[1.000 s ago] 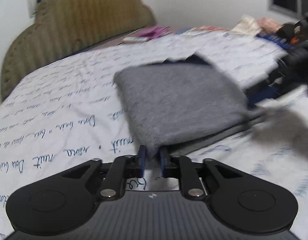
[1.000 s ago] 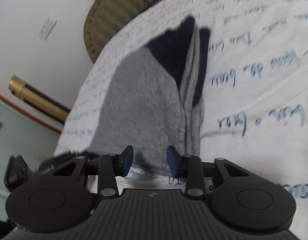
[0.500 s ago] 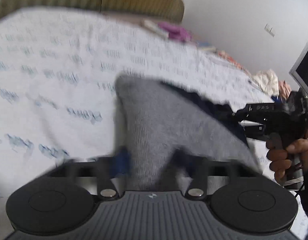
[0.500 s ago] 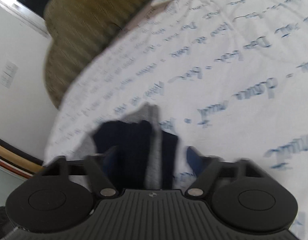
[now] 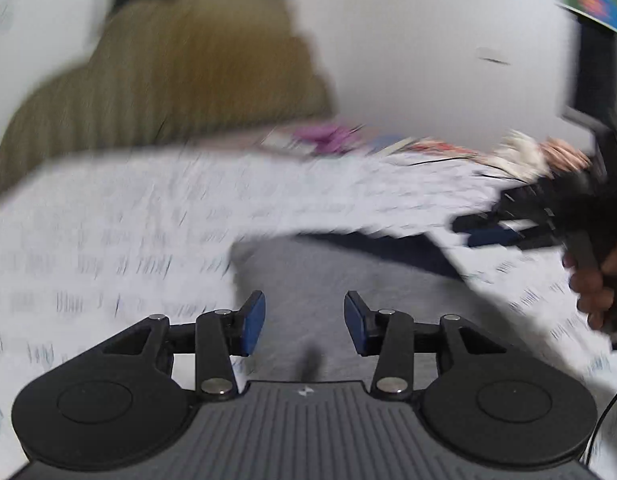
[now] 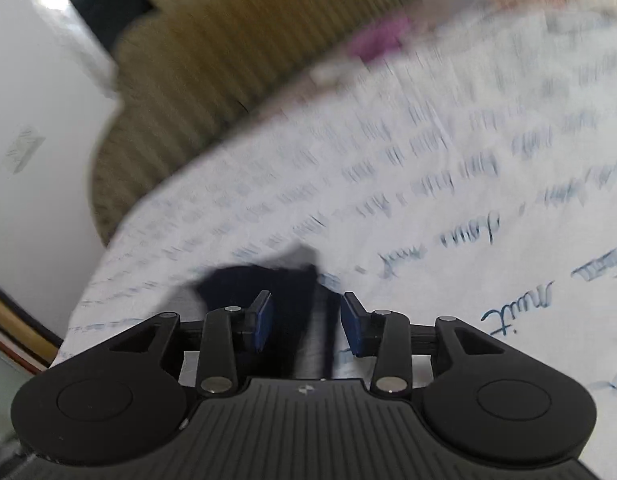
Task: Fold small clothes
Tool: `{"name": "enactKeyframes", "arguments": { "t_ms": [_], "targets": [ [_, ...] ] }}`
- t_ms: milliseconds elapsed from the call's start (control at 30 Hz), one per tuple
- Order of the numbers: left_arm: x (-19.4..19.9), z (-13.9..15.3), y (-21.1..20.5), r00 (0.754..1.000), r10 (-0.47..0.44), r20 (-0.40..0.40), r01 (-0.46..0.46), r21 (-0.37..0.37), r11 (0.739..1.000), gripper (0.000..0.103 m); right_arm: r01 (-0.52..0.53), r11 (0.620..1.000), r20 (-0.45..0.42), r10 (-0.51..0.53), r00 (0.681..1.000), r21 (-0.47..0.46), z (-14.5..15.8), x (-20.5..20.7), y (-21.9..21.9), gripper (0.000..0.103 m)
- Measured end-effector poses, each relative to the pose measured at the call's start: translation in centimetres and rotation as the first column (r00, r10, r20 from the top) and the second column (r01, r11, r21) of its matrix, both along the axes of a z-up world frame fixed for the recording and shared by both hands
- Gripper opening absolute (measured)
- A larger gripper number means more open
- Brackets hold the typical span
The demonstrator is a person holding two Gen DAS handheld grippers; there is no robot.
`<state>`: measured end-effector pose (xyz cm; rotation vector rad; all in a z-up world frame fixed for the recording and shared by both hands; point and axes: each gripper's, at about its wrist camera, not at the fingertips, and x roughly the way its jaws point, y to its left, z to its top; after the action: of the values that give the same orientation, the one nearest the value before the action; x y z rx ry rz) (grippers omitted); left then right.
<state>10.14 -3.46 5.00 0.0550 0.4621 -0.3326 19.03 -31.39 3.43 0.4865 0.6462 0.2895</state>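
A folded grey garment [image 5: 328, 276] with dark navy trim lies on the white bed sheet with blue script. In the left wrist view my left gripper [image 5: 304, 322] is open over its near edge, nothing between the blue pads. The right gripper [image 5: 508, 228] shows at the right in a hand, by the navy edge. In the right wrist view my right gripper [image 6: 306, 324] is open, with the garment's navy part [image 6: 264, 284] seen between the pads. Both views are blurred.
An olive ribbed headboard [image 5: 176, 76] stands at the far side of the bed [image 5: 108, 240]. Pink and mixed items [image 5: 328, 136] lie along the bed's far edge. A white wall is behind. The headboard also shows in the right wrist view [image 6: 236, 60].
My left gripper let go of the grey garment's edge and opened. Both grippers lifted and tilted up towards the headboard. The garment now lies flat on the bed.
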Motion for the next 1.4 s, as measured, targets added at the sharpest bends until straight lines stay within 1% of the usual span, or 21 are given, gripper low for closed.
{"name": "enactKeyframes", "arguments": {
  "t_ms": [67, 100, 167, 200, 233, 267, 300, 367, 400, 433, 467, 500, 533, 600, 700, 767, 800, 900, 967, 1067, 1400],
  "targets": [
    [-0.2, -0.6, -1.8, 0.998, -0.053, -0.022, 0.054, 0.055, 0.997, 0.044, -0.106, 0.994, 0.049, 0.105, 0.993, 0.015, 0.8, -2.4, 2.2, 0.042],
    [0.3, -1.5, -2.5, 0.997, -0.046, -0.065, 0.051, 0.075, 0.996, 0.044, -0.154, 0.988, 0.056, 0.153, 0.987, 0.012, 0.7, -3.2, 3.5, 0.048],
    [1.3, -3.9, -3.4, 0.990, -0.029, -0.136, 0.044, 0.106, 0.993, 0.045, -0.233, 0.972, 0.029, 0.234, 0.972, -0.039, -0.7, -3.8, 6.0, 0.050],
    [1.3, -4.7, -3.5, 0.993, -0.024, -0.118, 0.039, 0.123, 0.992, 0.046, -0.243, 0.967, -0.019, 0.242, 0.970, -0.071, -2.0, -3.5, 6.9, 0.047],
    [1.1, -5.1, -3.6, 0.996, -0.026, -0.089, 0.038, 0.134, 0.990, 0.046, -0.238, 0.967, -0.052, 0.234, 0.971, -0.090, -3.5, -3.1, 7.2, 0.038],
    [1.0, -4.9, -3.5, 0.996, -0.024, -0.090, 0.036, 0.133, 0.990, 0.046, -0.230, 0.969, -0.002, 0.231, 0.973, -0.094, -4.3, -3.4, 6.8, 0.033],
    [0.7, -4.4, -3.3, 0.995, -0.020, -0.097, 0.032, 0.123, 0.992, 0.047, -0.224, 0.970, 0.004, 0.225, 0.974, -0.093, -4.4, -3.4, 6.2, 0.025],
    [-0.7, -2.9, -2.5, 0.997, -0.019, -0.080, 0.026, 0.097, 0.995, 0.047, -0.195, 0.979, -0.041, 0.193, 0.980, -0.056, -3.7, -3.8, 4.9, 0.024],
    [-1.8, -2.1, -1.8, 0.999, -0.020, -0.048, 0.024, 0.088, 0.996, 0.053, -0.184, 0.981, -0.056, 0.180, 0.982, -0.064, -2.8, -4.5, 4.7, 0.032],
    [-2.9, -1.5, -1.1, 1.000, -0.017, -0.012, 0.018, 0.086, 0.996, 0.059, -0.173, 0.981, -0.046, 0.170, 0.984, -0.083, -1.8, -5.6, 4.3, 0.045],
    [-4.0, -0.9, -0.3, 1.000, 0.001, 0.021, -0.003, 0.091, 0.996, 0.077, -0.168, 0.980, -0.020, 0.166, 0.986, -0.106, -0.8, -6.8, 4.3, 0.053],
    [-5.0, -0.5, 0.4, 0.998, 0.034, 0.044, -0.038, 0.093, 0.995, 0.089, -0.163, 0.979, 0.014, 0.166, 0.986, -0.125, 0.0, -8.4, 3.9, 0.070],
    [-5.8, -0.2, 1.1, 0.996, 0.070, 0.050, -0.074, 0.089, 0.993, 0.090, -0.149, 0.979, 0.043, 0.157, 0.987, -0.136, 0.4, -10.1, 3.8, 0.082],
    [-6.8, -0.1, 2.0, 0.990, 0.141, 0.000, -0.140, 0.051, 0.989, 0.090, -0.121, 0.983, 0.059, 0.130, 0.990, -0.138, 0.5, -13.2, 3.3, 0.085],
    [-7.7, -1.9, 1.8, 0.970, 0.197, -0.140, -0.208, -0.069, 0.976, 0.090, -0.086, 0.970, -0.027, 0.082, 0.996, -0.227, -1.6, -15.1, 4.2, 0.086],
    [-7.7, -3.5, 0.2, 0.958, 0.192, -0.215, -0.205, -0.042, 0.978, 0.090, -0.066, 0.953, -0.075, 0.046, 0.996, -0.296, -3.6, -15.8, 5.2, 0.086],
    [-7.9, -4.1, -0.8, 0.956, 0.185, -0.226, -0.194, -0.018, 0.981, 0.090, -0.056, 0.946, -0.095, 0.027, 0.995, -0.320, -4.6, -15.7, 5.7, 0.087],
    [-7.9, -5.4, -2.6, 0.962, 0.195, -0.192, -0.185, 0.068, 0.980, 0.091, -0.021, 0.917, -0.050, 0.001, 0.999, -0.398, -5.8, -16.0, 7.2, 0.102],
    [-7.5, -5.9, -2.6, 0.959, 0.195, -0.206, -0.182, 0.079, 0.980, 0.098, 0.013, 0.895, -0.048, -0.038, 0.998, -0.446, -6.6, -15.8, 7.9, 0.102],
    [-7.2, -6.0, -2.2, 0.957, 0.190, -0.220, -0.182, 0.056, 0.982, 0.101, 0.041, 0.862, -0.004, -0.051, 0.999, -0.505, -7.4, -16.2, 9.0, 0.102],
    [-7.5, -6.1, -2.3, 0.957, 0.186, -0.221, -0.179, 0.053, 0.982, 0.103, 0.048, 0.859, -0.005, -0.059, 0.998, -0.510, -7.3, -16.4, 9.0, 0.102]
  ]
}}
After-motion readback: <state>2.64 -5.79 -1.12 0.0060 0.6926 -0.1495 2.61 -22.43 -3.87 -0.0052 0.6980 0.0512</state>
